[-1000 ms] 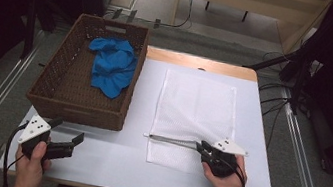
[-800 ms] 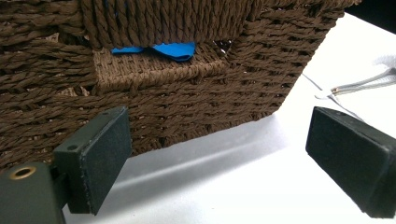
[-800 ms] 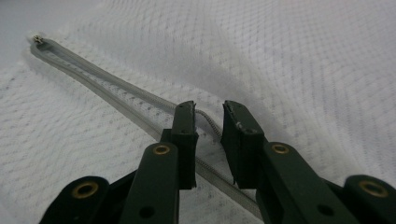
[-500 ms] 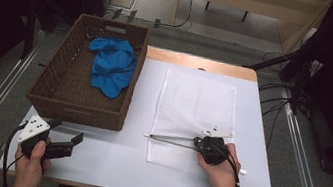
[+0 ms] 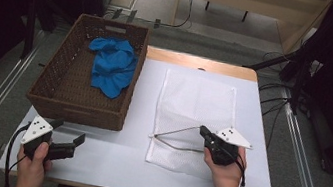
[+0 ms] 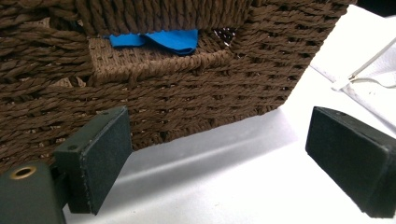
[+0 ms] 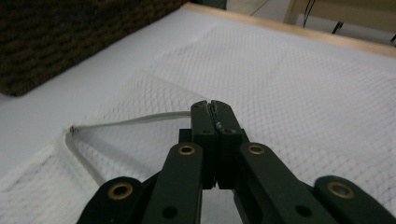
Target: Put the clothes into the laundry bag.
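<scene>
On the table, right gripper (image 5: 205, 132) jaws pinch mesh bag's (image 5: 196, 105) zipper edge; left gripper (image 5: 68, 135) agape.

Before you: basket (image 5: 79, 87), rough brown wicker; cloth (image 5: 112, 64) inside it, soft blue fabric; beside the basket, bag (image 5: 198, 103), white mesh; table (image 5: 115, 151), smooth matt white.

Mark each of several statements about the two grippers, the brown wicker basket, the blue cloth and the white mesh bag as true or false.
1. The blue cloth lies inside the brown wicker basket. True.
2. The right gripper is open. False: it is shut on the zipper edge of the white mesh bag.
3. The left gripper is open, holding nothing. True.
4. The bag lies in the basket. False: it lies on the white table.
</scene>
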The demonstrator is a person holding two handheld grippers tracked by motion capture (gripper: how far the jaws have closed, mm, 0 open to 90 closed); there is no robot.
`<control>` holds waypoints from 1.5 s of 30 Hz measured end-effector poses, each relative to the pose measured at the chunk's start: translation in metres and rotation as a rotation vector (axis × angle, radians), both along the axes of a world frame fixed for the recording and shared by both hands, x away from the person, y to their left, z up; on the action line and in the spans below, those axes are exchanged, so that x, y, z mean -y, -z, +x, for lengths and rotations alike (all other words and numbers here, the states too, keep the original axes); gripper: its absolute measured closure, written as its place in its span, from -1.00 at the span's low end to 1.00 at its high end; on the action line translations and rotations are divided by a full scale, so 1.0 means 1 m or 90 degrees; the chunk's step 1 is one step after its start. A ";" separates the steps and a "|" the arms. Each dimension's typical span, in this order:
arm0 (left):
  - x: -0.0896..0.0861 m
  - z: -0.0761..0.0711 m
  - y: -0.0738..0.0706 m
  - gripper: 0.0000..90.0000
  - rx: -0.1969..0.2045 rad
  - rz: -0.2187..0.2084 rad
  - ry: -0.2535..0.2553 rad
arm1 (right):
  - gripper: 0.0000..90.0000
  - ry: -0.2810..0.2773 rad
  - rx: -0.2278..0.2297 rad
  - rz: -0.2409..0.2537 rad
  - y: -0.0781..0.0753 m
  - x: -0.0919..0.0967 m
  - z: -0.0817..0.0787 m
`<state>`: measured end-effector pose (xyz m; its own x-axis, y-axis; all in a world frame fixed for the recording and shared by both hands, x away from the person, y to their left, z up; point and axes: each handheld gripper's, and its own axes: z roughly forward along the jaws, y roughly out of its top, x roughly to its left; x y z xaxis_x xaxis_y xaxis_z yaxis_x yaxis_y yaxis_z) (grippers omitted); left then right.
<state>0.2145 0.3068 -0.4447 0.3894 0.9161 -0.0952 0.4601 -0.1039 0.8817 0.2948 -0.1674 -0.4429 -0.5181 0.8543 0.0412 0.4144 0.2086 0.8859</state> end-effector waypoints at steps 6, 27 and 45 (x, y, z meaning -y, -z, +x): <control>-0.002 0.000 0.000 -0.84 0.003 -0.001 -0.004 | 0.79 0.004 -0.020 0.017 0.002 0.006 -0.001; 0.001 0.000 0.000 -0.84 -0.001 0.000 0.002 | -0.53 0.079 -0.117 -0.155 0.037 -0.017 0.001; 0.003 0.000 0.001 -0.84 -0.003 0.009 0.003 | 0.20 0.103 -0.085 -0.134 0.030 -0.014 0.000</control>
<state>0.2146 0.3035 -0.4452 0.3927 0.9158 -0.0838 0.4632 -0.1183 0.8783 0.2947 -0.1532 -0.4734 -0.3768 0.9223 -0.0863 0.5675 0.3035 0.7654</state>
